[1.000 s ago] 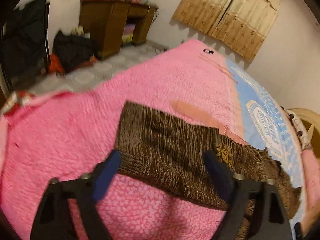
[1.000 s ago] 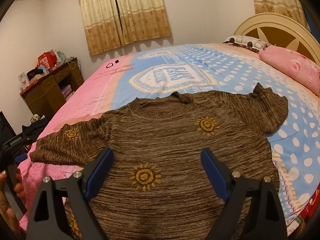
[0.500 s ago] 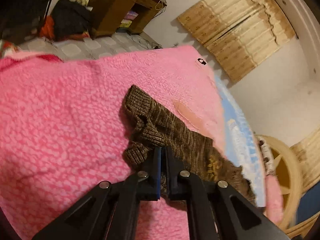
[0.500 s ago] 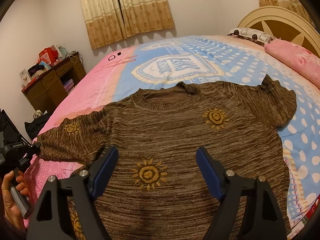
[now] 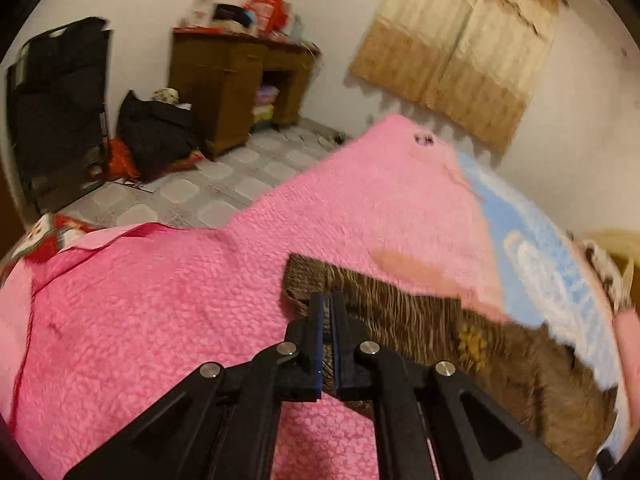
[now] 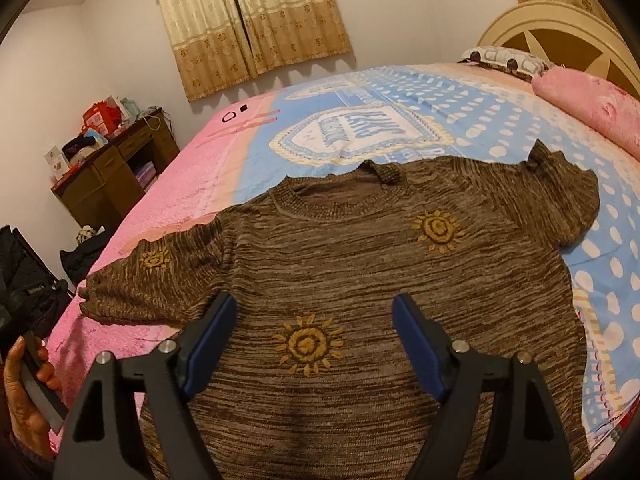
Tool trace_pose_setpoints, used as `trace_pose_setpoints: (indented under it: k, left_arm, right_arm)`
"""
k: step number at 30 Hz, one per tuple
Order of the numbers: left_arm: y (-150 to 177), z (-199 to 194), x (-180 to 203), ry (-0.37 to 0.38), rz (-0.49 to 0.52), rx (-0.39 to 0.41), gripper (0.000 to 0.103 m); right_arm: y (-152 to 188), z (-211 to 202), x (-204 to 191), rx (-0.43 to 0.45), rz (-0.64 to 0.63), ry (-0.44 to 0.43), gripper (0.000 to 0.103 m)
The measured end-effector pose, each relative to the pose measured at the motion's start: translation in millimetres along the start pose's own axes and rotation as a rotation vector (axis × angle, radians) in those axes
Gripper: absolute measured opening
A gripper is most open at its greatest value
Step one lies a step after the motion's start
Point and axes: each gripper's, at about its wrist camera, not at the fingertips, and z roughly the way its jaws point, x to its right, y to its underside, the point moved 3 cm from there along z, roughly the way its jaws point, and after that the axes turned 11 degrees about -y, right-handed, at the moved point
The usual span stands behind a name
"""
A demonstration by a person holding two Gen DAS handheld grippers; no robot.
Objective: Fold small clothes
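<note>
Coarse knitted sweater (image 6: 360, 280) on nubbly quilted bedspread (image 5: 160, 300); wooden desk (image 5: 224, 80).

Readable text is minimal. Bedspread (image 6: 460, 96) has a white-and-blue crest print with block lettering, seen upside down and warped by the fisheye, so not legible. Boxes on the desk (image 6: 116, 172) carry print too small to read. The sweater (image 6: 360, 264) has sun motifs only.

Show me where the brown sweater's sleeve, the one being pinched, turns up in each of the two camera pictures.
Left wrist view: the sleeve lies low and centre on the pink bedspread, its cuff pinched in the shut left gripper.
Right wrist view: the same sleeve stretches out at middle left; the right gripper is open over the sweater's body.
Shared landmark: the wooden desk.
</note>
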Motion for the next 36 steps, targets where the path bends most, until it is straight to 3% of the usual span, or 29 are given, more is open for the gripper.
trace_pose_setpoints:
  k: [3,4,6,8,10,12,14,15,16,17,18,19,21,23,25,30,33,35,36]
  left_arm:
    - [12,38,7,-0.014,0.029,-0.193,0.004]
    - [16,43,8,-0.016,0.017,-0.212,0.004]
    - [14,40,5,0.016,-0.015,-0.173,0.004]
    - [15,36,-1,0.132,-0.062,-0.148,0.004]
    - [19,37,-11,0.251,-0.117,-0.178,0.004]
    - [23,40,-12,0.283,-0.138,-0.215,0.004]
    - [26,39,-10,0.268,-0.095,-0.224,0.008]
    - [27,36,-10,0.277,-0.078,-0.217,0.023]
    - [30,27,-7,0.3,-0.078,-0.21,0.05]
    - [29,21,-5,0.356,-0.079,-0.205,0.065]
    - [27,17,-4,0.399,-0.078,-0.199,0.093]
    - [23,11,-3,0.41,-0.069,-0.18,0.102]
    - [15,5,4,0.342,-0.025,-0.139,0.102]
    - [9,-1,3,0.211,0.034,-0.086,0.102]
    - [5,-1,-3,0.135,0.042,-0.057,0.102]
    - [13,38,2,0.158,0.006,-0.206,0.102]
    - [10,44,6,0.142,-0.015,-0.198,0.102]
    - [8,43,13,0.247,-0.07,-0.199,0.101]
    - [11,41,12,0.308,-0.091,-0.2,0.096]
  right_arm:
    - [2,1,0,-0.011,0.006,-0.006,0.083]
    - [2,0,-1,-0.01,0.005,-0.005,0.083]
    - [2,-3,-1,-0.004,0.004,-0.008,0.083]
    - [0,-5,0,0.005,0.013,-0.015,0.083]
    - [0,-5,2,0.01,0.026,-0.018,0.083]
    - [1,-3,2,0.0,0.03,-0.022,0.083]
    - [4,1,2,-0.016,0.03,-0.026,0.083]
    - [4,1,2,-0.019,0.029,-0.027,0.083]
    - [5,2,1,-0.021,0.026,-0.026,0.083]
    - [5,1,1,-0.021,0.026,-0.025,0.083]
    - [5,1,1,-0.02,0.028,-0.026,0.083]
    - [5,1,1,-0.018,0.029,-0.026,0.083]
    - [5,1,2,-0.013,0.033,-0.021,0.083]
    - [5,0,3,-0.012,0.038,-0.021,0.083]
    - [5,0,5,-0.016,0.044,-0.023,0.083]
    - [7,2,6,-0.028,0.053,-0.031,0.083]
    - [6,-1,5,-0.024,0.046,-0.029,0.083]
    - [4,-2,6,-0.015,0.047,-0.02,0.083]
    - [4,-2,7,-0.015,0.052,-0.02,0.083]
